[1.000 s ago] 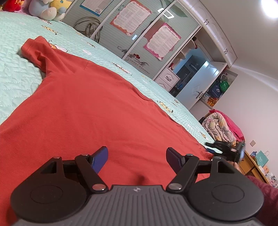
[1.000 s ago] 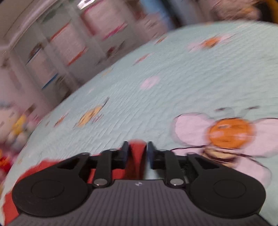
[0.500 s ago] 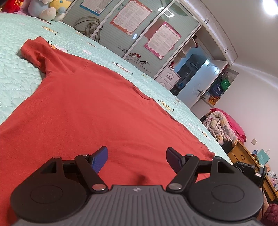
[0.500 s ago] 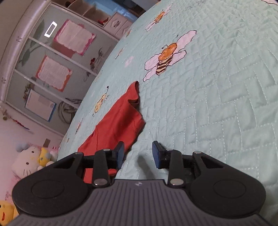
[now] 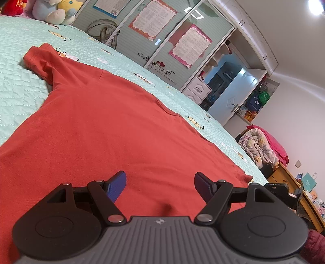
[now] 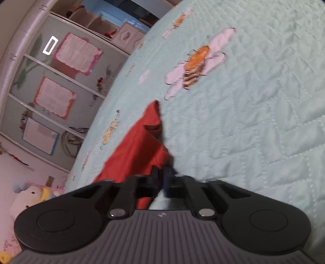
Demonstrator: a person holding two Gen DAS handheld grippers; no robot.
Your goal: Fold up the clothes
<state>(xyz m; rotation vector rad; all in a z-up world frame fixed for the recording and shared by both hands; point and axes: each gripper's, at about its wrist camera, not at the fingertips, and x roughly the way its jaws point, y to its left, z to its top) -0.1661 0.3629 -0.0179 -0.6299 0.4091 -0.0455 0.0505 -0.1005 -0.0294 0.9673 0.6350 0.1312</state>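
Observation:
A red T-shirt lies spread flat on the mint quilted bed, one sleeve pointing to the far left. My left gripper hovers open over the shirt's near part, nothing between its blue pads. In the right wrist view a corner of the red T-shirt lies rumpled on the quilt. My right gripper has its jaws closing tight, pinched on the fabric's near edge. The right gripper also shows at the shirt's right corner in the left wrist view.
Plush toys sit at the bed's far end. A wardrobe with posters stands behind the bed. A pile of bedding and a wooden cabinet stand to the right of the bed.
The right gripper rolled, swept down to the shirt's corner and closed its jaws on the fabric edge. The left gripper stayed still and open.

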